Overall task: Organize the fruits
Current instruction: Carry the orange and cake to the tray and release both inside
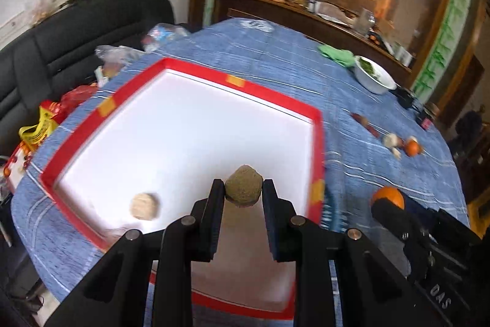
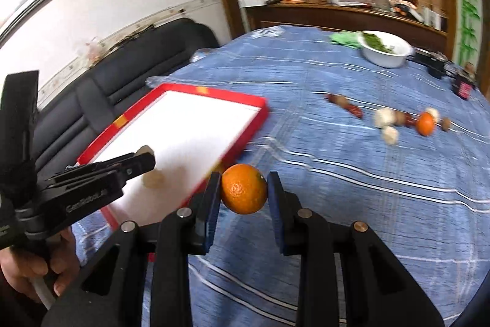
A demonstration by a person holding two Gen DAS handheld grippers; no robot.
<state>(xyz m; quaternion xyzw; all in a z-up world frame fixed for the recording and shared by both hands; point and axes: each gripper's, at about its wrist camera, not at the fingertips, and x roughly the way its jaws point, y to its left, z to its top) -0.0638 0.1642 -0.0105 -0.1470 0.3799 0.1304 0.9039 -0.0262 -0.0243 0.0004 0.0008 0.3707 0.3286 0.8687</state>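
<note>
My left gripper (image 1: 243, 192) is shut on a rough brown-green fruit (image 1: 244, 184) and holds it over the near right part of the red-rimmed white tray (image 1: 196, 75). A pale round fruit (image 1: 145, 206) lies in the tray at the near left. My right gripper (image 2: 244, 193) is shut on an orange (image 2: 244, 192) and holds it above the blue cloth, just right of the tray's (image 2: 254, 124) near right edge. The orange also shows in the left wrist view (image 1: 388, 196). The left gripper shows in the right wrist view (image 2: 144, 163), over the tray.
More small fruits lie in a row on the blue tablecloth (image 2: 352, 173): an orange (image 2: 425, 123), pale ones (image 2: 384, 117) and dark red ones (image 2: 355, 109). A white bowl of greens (image 2: 386, 49) and a green cloth (image 2: 346, 39) stand at the far side. Bags (image 1: 55, 115) hang off the left table edge.
</note>
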